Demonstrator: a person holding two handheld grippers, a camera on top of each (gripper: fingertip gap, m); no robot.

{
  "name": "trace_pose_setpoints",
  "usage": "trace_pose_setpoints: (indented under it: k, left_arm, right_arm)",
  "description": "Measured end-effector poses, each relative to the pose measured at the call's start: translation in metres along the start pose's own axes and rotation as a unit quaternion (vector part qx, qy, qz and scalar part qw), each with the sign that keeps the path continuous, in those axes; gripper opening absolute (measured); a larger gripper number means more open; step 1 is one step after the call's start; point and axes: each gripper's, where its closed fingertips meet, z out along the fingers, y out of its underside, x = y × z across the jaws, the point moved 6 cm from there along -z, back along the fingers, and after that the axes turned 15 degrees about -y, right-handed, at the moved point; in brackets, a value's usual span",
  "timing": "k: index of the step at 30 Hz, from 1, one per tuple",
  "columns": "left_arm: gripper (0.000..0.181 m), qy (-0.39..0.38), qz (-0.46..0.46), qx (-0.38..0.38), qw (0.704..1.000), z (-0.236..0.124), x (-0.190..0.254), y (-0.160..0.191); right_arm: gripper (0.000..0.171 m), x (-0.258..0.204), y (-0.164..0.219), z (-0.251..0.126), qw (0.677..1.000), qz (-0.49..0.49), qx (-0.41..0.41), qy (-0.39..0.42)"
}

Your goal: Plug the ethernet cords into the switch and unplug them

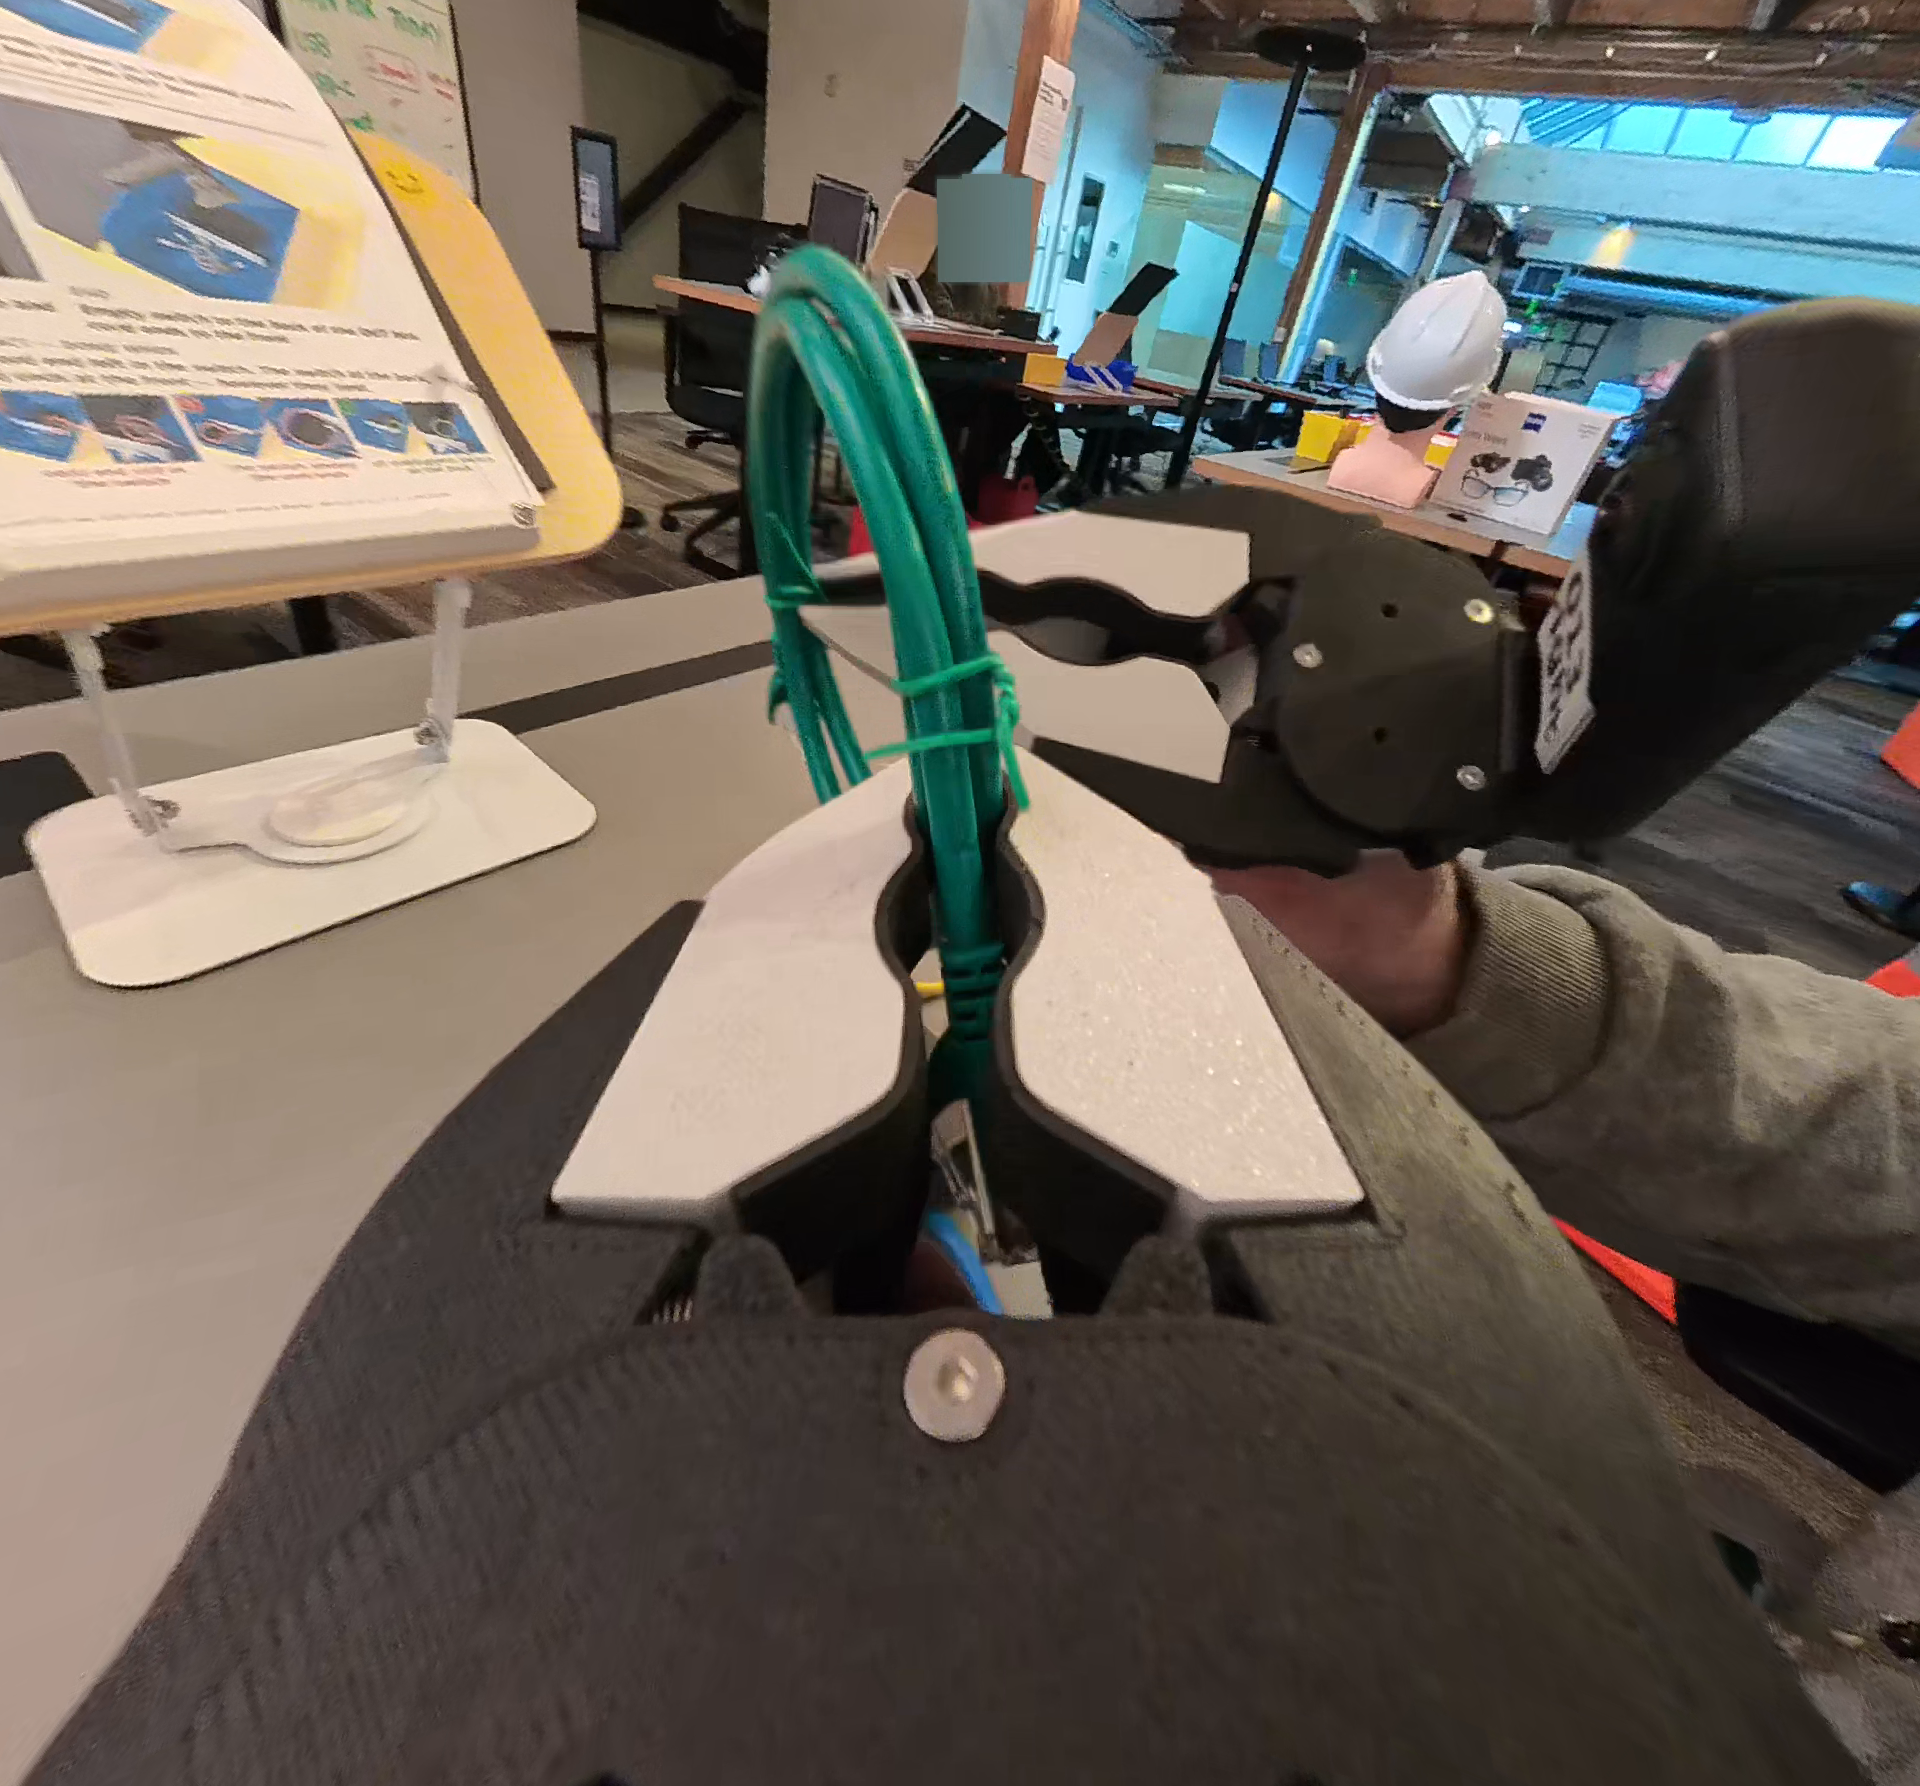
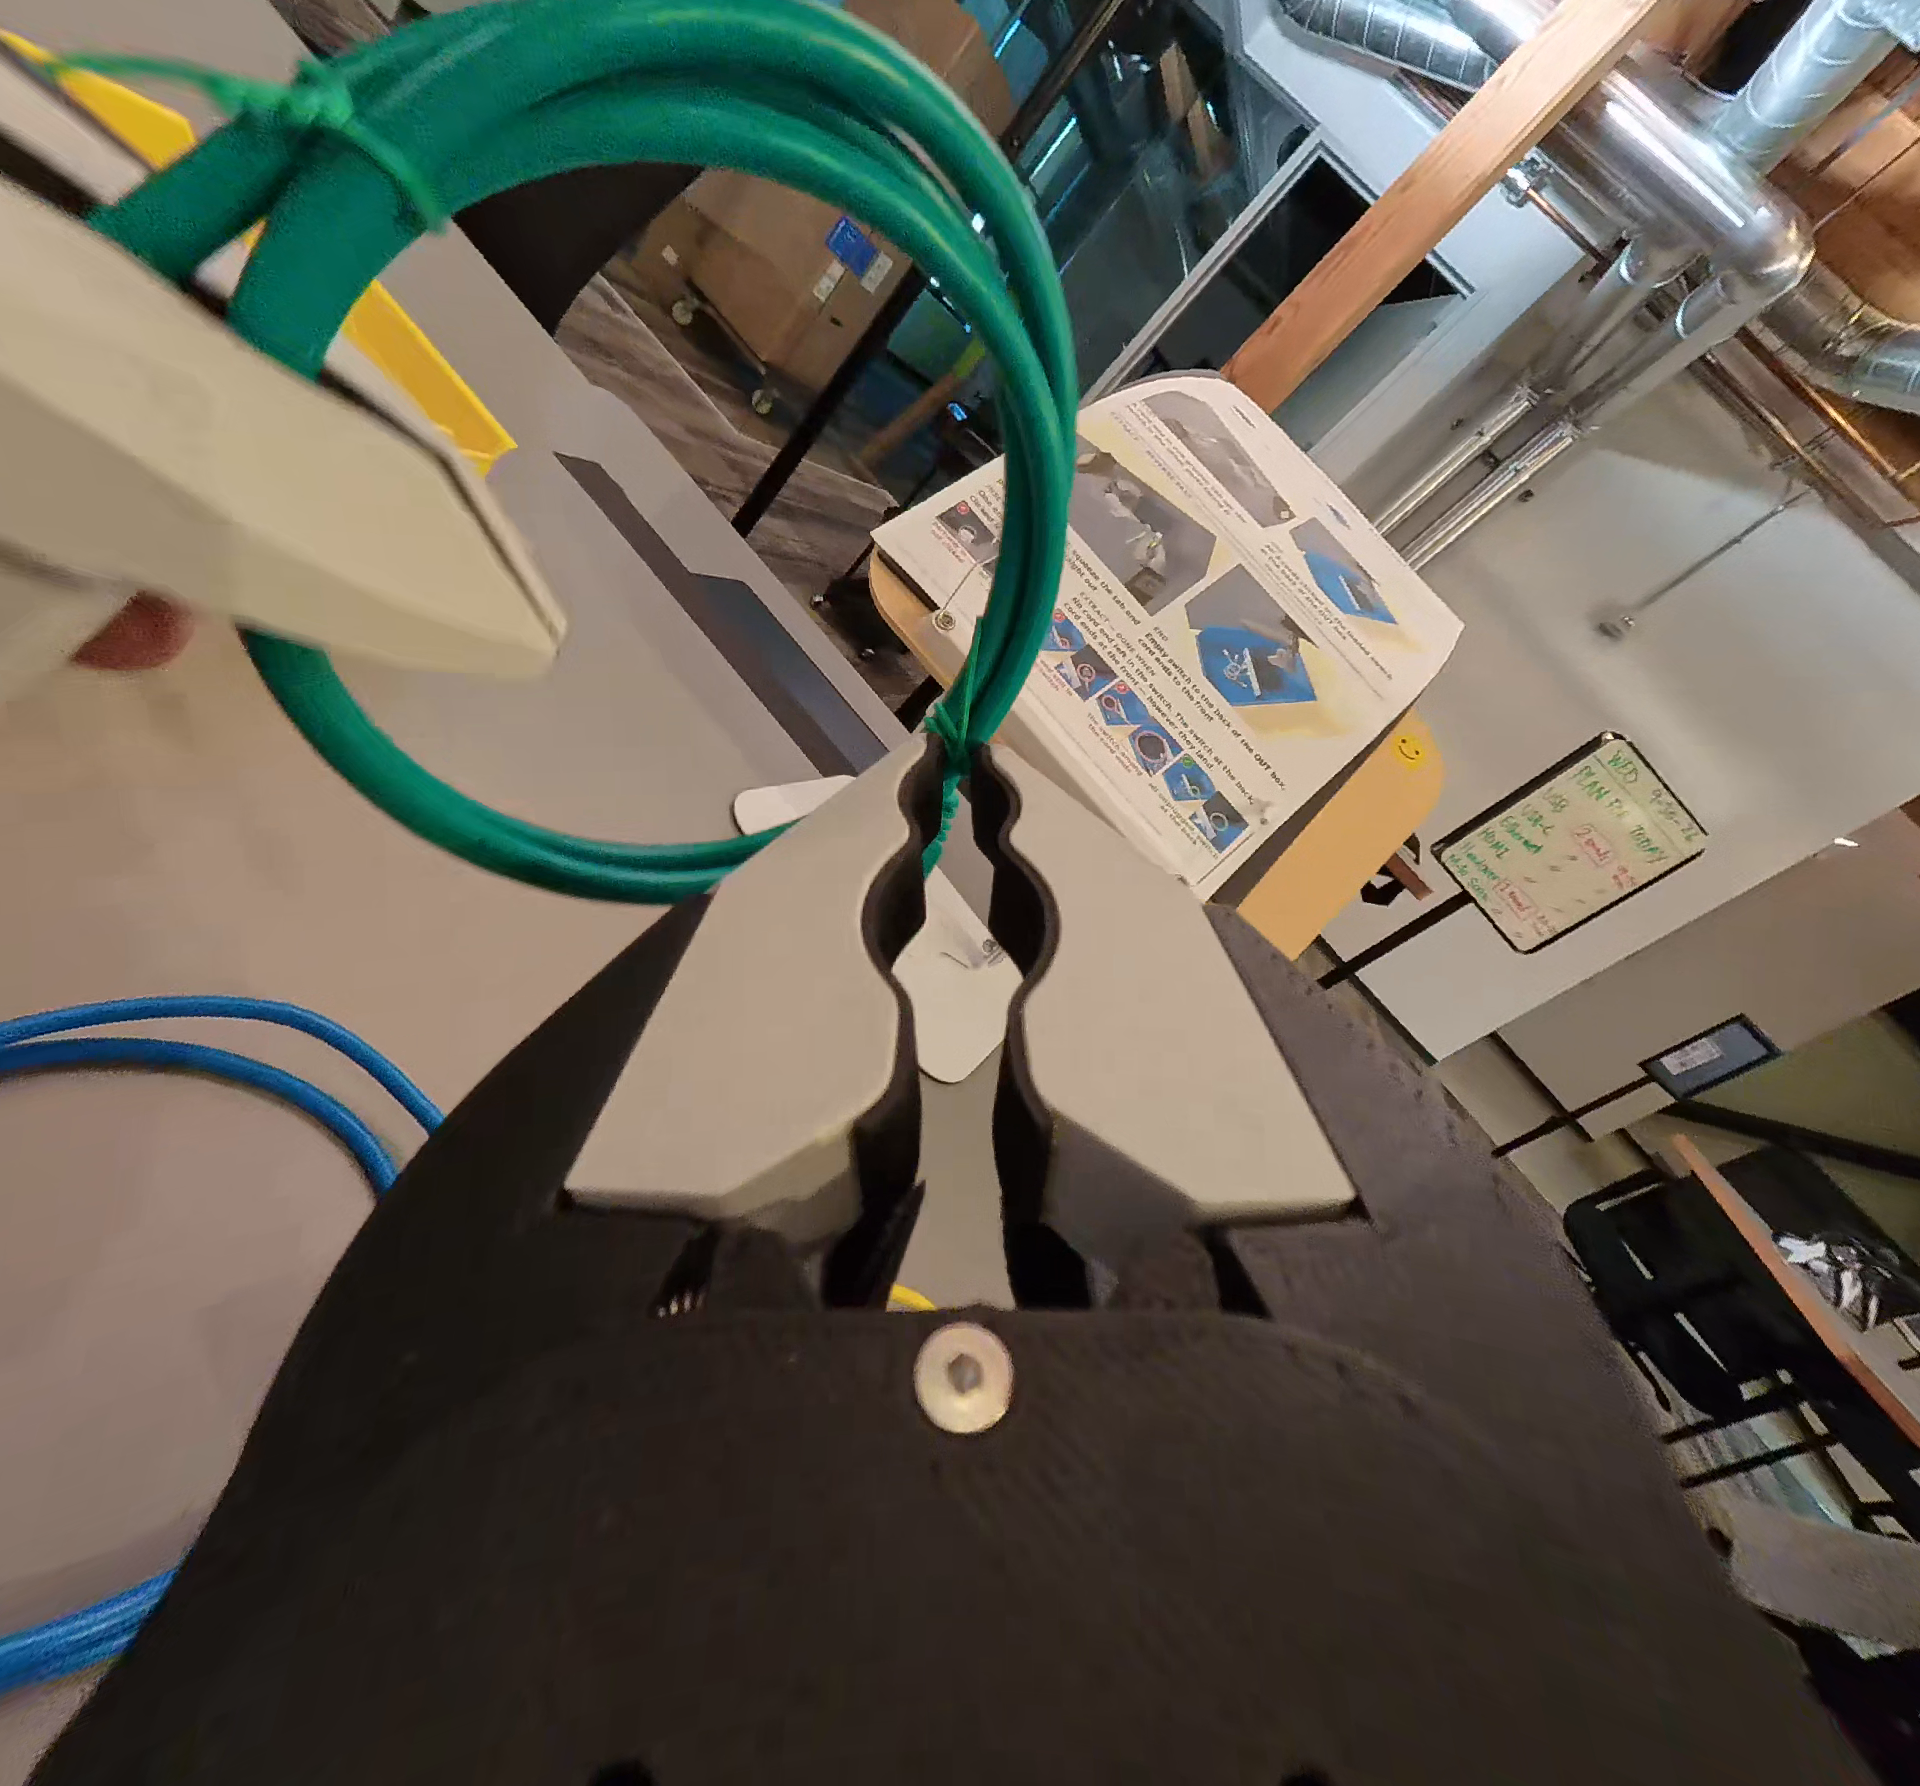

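Left wrist view shows the green ethernet cord (image 1: 883, 510), a coil bound with green ties, standing up from between the fingers of the left tool (image 1: 961, 822); that tool is closed on the cord just above its green plug boot, which sits in the gap between the fingers. Farther off, the right tool (image 1: 831, 687) reaches in from the right, held by a hand (image 1: 1340, 947) in a grey sleeve (image 1: 1662, 1061), its tips meeting at the coil where a tie wraps it. Right wrist view has the right tool (image 2: 951, 760) nearly closed, pinching the coil (image 2: 831, 74) at one tie (image 2: 951, 728) right at the fingertips, while the left tool's pale finger (image 2: 312, 510) clamps the loop on the far left. A blue cable (image 2: 208, 1040) lies on the grey surface (image 2: 208, 1217) at lower left. Beyond the cord, an instruction sheet (image 1: 208, 230) rests on a tilted stand with a white base (image 1: 125, 905) on that surface (image 1: 260, 1165). The switch is not visible in either view.
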Motion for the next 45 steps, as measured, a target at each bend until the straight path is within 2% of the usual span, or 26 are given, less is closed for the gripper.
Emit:
trace_pose_setpoints:
  k: [5,10,12,14,18,22,25,27,29,33,34,37,39,42,45]
  left_arm:
    - [0.005,0.027,-0.019,-0.018,0.999,0.003,0.012,0.009]
    - [0.005,0.036,-0.035,-0.018,0.999,0.004,0.014,0.01]
    - [0.005,0.036,-0.047,-0.016,0.998,0.004,0.01,0.009]
    - [0.005,0.041,-0.067,-0.017,0.997,0.005,0.006,0.011]
    - [0.005,0.062,-0.137,-0.016,0.988,0.007,-0.008,0.013]
    - [0.005,0.072,-0.174,0.001,0.982,0.007,-0.022,0.008]
    - [0.005,0.07,-0.193,0.01,0.979,0.007,-0.034,0.004]
    - [0.004,0.065,-0.191,0.015,0.979,0.007,-0.038,0.003]
    - [0.005,0.068,-0.198,0.017,0.978,0.007,-0.042,0.001]
    - [0.004,0.057,-0.128,0.033,0.99,0.005,-0.041,-0.003]
    - [0.004,0.051,-0.104,0.038,0.993,0.004,-0.041,-0.004]
    - [0.004,0.036,-0.061,0.05,0.996,0.0,-0.044,-0.011]
    - [0.004,0.034,-0.026,0.058,0.997,-0.002,-0.046,-0.016]
    - [0.004,0.046,0.025,0.047,0.998,-0.003,-0.042,-0.02]
    - [0.004,0.05,0.072,0.043,0.995,-0.006,-0.037,-0.025]
  right_arm:
    - [0.0,0.001,0.001,-0.001,0.999,0.021,0.006,-0.028]
    - [0.0,0.012,0.004,-0.005,0.977,0.174,0.091,-0.085]
    - [0.0,0.017,0.007,-0.006,0.951,0.254,0.131,-0.121]
    - [0.0,0.023,0.011,-0.008,0.911,0.337,0.181,-0.157]
    - [0.0,0.035,0.017,-0.014,0.811,0.463,0.276,-0.226]
    - [0.0,0.037,0.016,-0.017,0.733,0.511,0.348,-0.283]
    - [0.0,0.036,0.016,-0.018,0.711,0.513,0.364,-0.314]
    - [0.0,0.034,0.014,-0.018,0.713,0.507,0.363,-0.321]
    - [0.0,0.034,0.013,-0.019,0.699,0.514,0.369,-0.334]
    - [0.0,0.033,0.015,-0.017,0.71,0.506,0.36,-0.331]
    - [0.003,0.034,0.016,-0.017,0.724,0.494,0.353,-0.326]
    - [0.016,0.04,0.014,-0.024,0.778,0.44,0.333,-0.301]
    - [0.023,0.04,0.012,-0.028,0.838,0.369,0.297,-0.272]
    - [0.027,0.034,0.001,-0.033,0.909,0.242,0.255,-0.222]
    - [0.027,0.026,-0.007,-0.033,0.953,0.137,0.207,-0.174]
